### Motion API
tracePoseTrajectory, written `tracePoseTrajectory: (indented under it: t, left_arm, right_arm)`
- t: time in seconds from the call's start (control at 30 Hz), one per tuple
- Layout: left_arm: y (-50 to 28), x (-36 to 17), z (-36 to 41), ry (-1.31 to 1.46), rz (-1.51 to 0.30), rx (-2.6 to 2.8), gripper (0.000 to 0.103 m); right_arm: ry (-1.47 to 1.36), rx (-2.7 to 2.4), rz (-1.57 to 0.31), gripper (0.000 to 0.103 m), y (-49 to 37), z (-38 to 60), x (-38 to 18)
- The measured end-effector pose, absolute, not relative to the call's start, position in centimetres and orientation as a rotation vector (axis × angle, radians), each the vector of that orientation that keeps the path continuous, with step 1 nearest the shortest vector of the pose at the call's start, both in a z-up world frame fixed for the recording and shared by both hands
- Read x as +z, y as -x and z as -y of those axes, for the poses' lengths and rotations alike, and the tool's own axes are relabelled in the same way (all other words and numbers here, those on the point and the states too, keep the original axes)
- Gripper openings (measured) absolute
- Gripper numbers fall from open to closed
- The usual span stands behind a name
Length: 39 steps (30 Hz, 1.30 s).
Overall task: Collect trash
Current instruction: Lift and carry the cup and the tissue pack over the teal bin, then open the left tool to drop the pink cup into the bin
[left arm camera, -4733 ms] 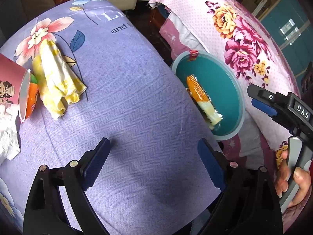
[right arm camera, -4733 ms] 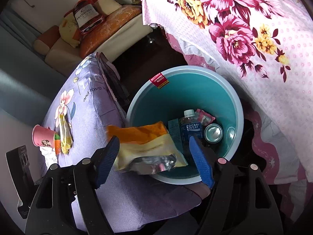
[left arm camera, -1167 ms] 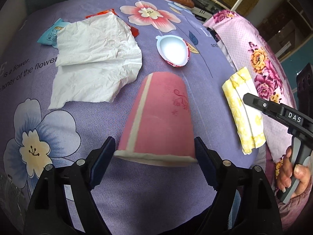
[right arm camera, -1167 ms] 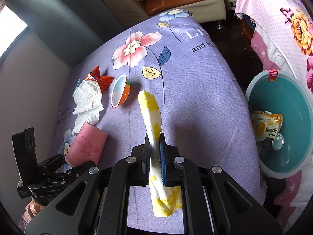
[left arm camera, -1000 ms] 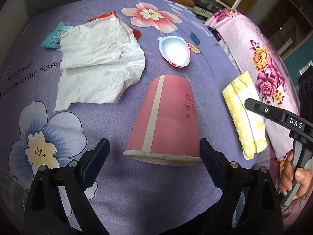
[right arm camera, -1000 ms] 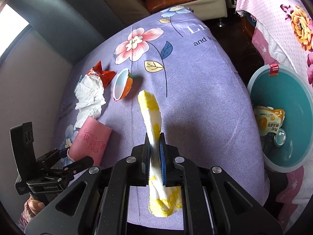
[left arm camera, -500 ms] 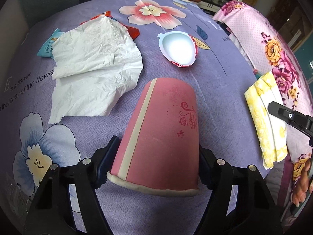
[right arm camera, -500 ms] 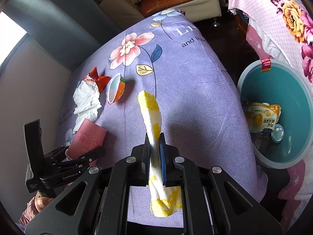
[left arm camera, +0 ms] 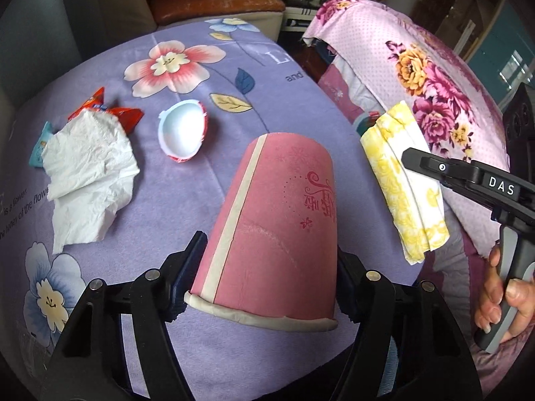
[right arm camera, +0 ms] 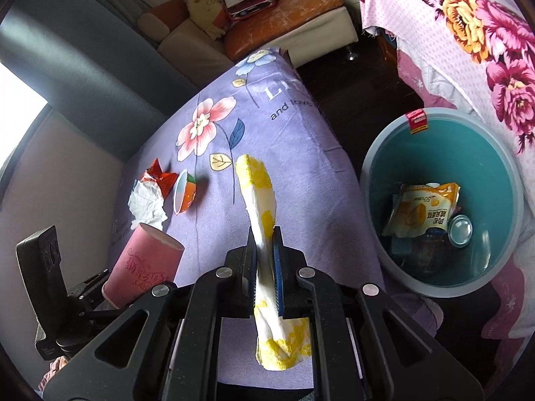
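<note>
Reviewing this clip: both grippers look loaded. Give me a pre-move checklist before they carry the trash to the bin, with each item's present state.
1. Left gripper clamped on pink paper cup, its jaws having just been closing: ok.
2. Right gripper shut on yellow-and-white napkin: ok.
3. Cup lifted off the purple cloth: cannot tell.
4. Teal bin open with room above the snack bag: ok.
5. Table cleared: not ok; crumpled tissue, red wrapper and small jelly cup remain.
</note>
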<state>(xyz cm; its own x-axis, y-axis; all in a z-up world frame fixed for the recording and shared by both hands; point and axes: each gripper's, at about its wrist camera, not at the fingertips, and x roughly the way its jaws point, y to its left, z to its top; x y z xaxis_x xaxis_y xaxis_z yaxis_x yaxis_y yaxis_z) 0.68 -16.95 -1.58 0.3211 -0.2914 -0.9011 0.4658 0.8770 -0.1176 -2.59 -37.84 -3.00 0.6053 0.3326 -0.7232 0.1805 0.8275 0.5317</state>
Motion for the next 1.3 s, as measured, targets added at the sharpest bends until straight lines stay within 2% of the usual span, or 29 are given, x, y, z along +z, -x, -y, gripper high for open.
tracePoseTrajectory:
  t: [0.3,0.53,0.93,1.1,1.2,1.3]
  left_arm:
    - [0.2,-2.1,27.4,-0.296,-1.152,-0.647,0.07]
    - [0.6,-3.7,33.6,-0.355,-1.184,-0.706,0.07]
    - [-0.5,-5.5,37.2,-0.407,-1.209,-0.693,0.07]
    - [-0.9,-5.5,37.5,-0.4,-1.205,-0.683,0.075]
    - [-0.9,-5.5,37.4,-0.405,-1.196,-0.668,0.085]
    - [-1.1,-5.6,37.1,-0.395,-1.199,-0.656,0.087]
  right_arm:
    - [-0.701,-0.078,-0.803,0.008,7.4,47.7,-1.3]
    - [-0.753,-0.17,-0.794,0.008,10.4,52.7,-2.6]
    - [-0.798,-0.177,-0.813,0.008,10.4,54.8,-4.8]
    - [-0.797,-0.168,-0.825,0.008,9.6,54.5,-5.0]
    - [-0.795,-0.167,-0.829,0.008,9.3,54.4,-5.1]
    - [-0.797,-0.17,-0.832,0.008,9.1,54.5,-5.2]
